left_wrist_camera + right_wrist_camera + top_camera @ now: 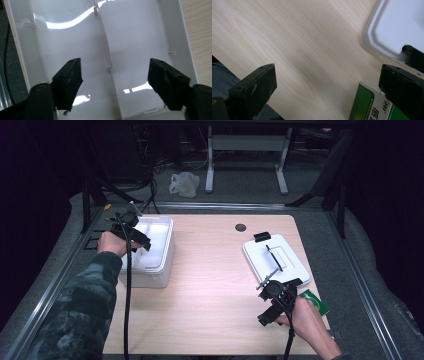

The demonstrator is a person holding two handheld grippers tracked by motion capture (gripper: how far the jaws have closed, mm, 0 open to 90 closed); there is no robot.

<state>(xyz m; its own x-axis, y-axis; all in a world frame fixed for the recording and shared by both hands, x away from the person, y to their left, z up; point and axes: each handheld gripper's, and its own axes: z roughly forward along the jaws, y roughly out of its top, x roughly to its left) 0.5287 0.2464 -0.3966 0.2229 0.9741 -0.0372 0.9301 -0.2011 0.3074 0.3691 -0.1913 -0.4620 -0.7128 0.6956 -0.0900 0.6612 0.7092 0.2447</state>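
My left gripper hangs over a white plastic bin at the table's far left. In the left gripper view its jaws stand apart above the bin's bare floor, with nothing between them. My right gripper points down near the table's front right, open, with bare wood between its fingers. A green box lies just right of it, and its corner sits beside the right jaw. The white lid lies flat beyond that gripper.
The wooden table has a round cable hole at the back. A black latch sits on the lid's edge. Cables trail from both grippers toward the person. A white bag lies on the floor beyond the table.
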